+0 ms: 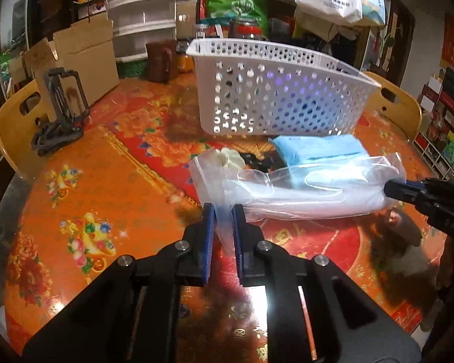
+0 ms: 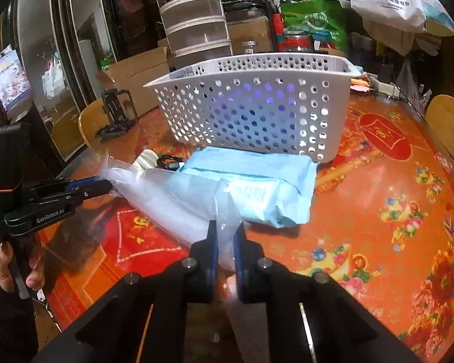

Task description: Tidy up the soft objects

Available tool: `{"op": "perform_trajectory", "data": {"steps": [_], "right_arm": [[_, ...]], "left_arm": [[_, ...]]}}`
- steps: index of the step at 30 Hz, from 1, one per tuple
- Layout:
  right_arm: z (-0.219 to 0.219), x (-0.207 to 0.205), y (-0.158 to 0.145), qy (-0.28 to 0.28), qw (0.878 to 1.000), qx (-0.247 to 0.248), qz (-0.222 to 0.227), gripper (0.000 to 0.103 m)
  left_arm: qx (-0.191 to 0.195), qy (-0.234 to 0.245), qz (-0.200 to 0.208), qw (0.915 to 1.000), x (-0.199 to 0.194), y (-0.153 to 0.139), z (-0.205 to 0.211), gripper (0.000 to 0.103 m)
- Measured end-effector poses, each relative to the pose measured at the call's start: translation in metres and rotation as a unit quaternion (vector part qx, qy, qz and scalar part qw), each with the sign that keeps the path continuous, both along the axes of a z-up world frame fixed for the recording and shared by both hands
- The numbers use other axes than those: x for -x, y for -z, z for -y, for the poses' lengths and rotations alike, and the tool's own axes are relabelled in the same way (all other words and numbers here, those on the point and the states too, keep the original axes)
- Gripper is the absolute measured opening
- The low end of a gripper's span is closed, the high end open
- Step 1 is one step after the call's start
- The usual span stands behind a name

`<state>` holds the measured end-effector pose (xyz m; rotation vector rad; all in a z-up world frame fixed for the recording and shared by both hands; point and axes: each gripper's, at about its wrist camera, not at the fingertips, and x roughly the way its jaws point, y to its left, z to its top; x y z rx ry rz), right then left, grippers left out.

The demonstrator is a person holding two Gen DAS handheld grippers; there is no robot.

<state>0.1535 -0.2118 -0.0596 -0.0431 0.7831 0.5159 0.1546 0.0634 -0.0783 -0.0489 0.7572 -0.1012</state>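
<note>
A clear plastic bag (image 1: 302, 190) is stretched between both grippers a little above the table; it also shows in the right wrist view (image 2: 172, 199). My left gripper (image 1: 224, 214) is shut on one end of it, and shows from the side in the right wrist view (image 2: 106, 185). My right gripper (image 2: 226, 230) is shut on the other end, and enters the left wrist view from the right (image 1: 389, 190). A light blue soft pack (image 2: 257, 181) lies on the table behind the bag. The white perforated basket (image 1: 275, 96) stands beyond it.
A small white item (image 1: 227, 155) and a black cable (image 2: 169, 161) lie by the pack. A black stand (image 1: 60, 112), cardboard boxes (image 1: 84, 57) and a drawer tower (image 1: 140, 12) are at the far left. Wooden chair backs (image 1: 393, 103) flank the table.
</note>
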Motion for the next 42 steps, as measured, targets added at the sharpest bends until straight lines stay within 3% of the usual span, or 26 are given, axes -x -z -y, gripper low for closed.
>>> {"op": "perform_trajectory", "data": {"steps": [19, 29, 36, 42], "right_arm": [[0.002, 0.011, -0.035, -0.004, 0.999, -0.012, 0.043, 0.007], [0.007, 0.013, -0.077, 0.001, 0.997, -0.01, 0.083, 0.007], [0.013, 0.0, -0.114, 0.004, 0.994, -0.003, 0.106, 0.007], [0.015, -0.026, -0.139, 0.015, 0.993, 0.01, 0.118, 0.007]], "left_arm": [[0.023, -0.008, 0.058, 0.998, 0.023, -0.055, 0.0, 0.011], [0.027, 0.0, 0.096, 0.9951, 0.025, -0.103, 0.011, 0.011], [0.032, 0.005, 0.114, 0.9929, 0.01, -0.138, 0.02, 0.011], [0.032, 0.005, 0.118, 0.9925, -0.03, -0.166, 0.03, 0.011]]}}
